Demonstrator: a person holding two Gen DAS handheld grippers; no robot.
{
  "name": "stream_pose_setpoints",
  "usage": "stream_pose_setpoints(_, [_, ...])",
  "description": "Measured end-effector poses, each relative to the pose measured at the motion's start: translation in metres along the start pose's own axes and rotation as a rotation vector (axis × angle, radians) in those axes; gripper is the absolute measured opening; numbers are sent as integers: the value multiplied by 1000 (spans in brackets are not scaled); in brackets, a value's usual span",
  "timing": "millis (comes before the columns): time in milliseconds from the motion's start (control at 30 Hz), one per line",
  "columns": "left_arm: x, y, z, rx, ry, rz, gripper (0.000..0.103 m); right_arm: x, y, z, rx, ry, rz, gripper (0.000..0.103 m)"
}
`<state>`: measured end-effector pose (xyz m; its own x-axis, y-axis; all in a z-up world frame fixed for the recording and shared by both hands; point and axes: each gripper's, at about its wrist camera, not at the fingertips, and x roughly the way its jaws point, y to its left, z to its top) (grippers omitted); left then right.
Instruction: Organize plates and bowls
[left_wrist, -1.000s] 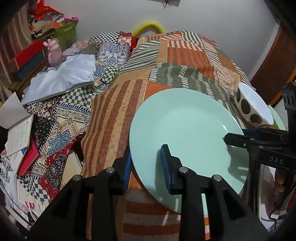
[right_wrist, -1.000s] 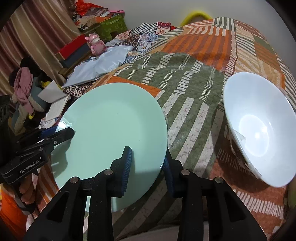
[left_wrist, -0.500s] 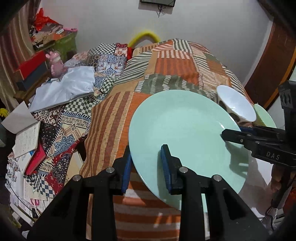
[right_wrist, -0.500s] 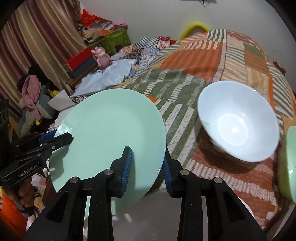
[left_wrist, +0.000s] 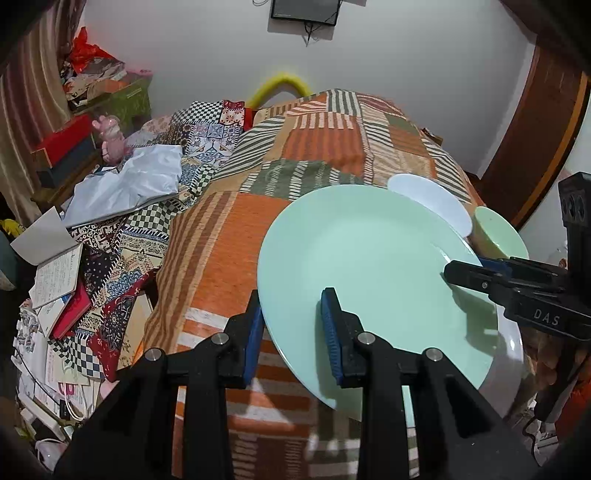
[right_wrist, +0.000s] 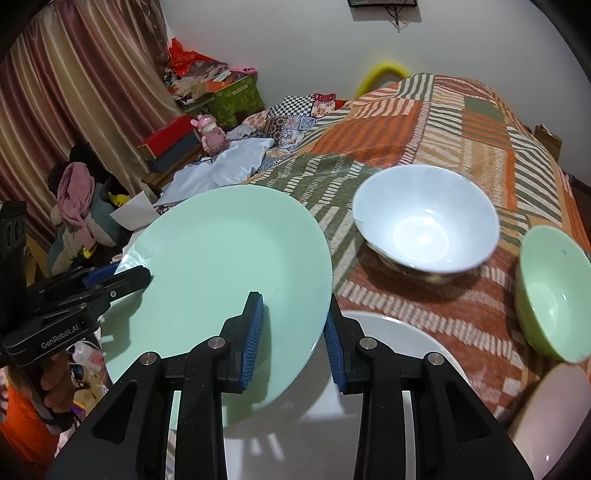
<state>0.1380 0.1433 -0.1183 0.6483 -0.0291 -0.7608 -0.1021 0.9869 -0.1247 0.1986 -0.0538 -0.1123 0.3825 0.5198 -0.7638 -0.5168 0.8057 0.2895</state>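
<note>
Both tongs had it! The left gripper clamped the near rim of the mint-green plate, while the right gripper was pinched on the opposite rim. The plate hung tilted above the striped bedspread, partly over a white plate. Beyond its edge sat a white bowl and a green bowl; open bedspread lay farther back. It looked smooth, glossy, unmarked.

Both hand-held grippers clamp the green plate.
</note>
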Motion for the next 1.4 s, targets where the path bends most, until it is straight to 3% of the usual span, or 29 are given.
stream_pose_setpoints(600, [-18, -59, -22, 87, 1, -69, 29, -48, -27, -43, 103, -45, -37, 29])
stream_pose_setpoints(1033, [-3, -77, -39, 103, 48, -108, 29, -55, -43, -72, 179, -43, -55, 29])
stream_pose_setpoints(1400, [12, -74, -45, 61, 78, -122, 29, -55, -36, -82, 168, -42, -92, 29])
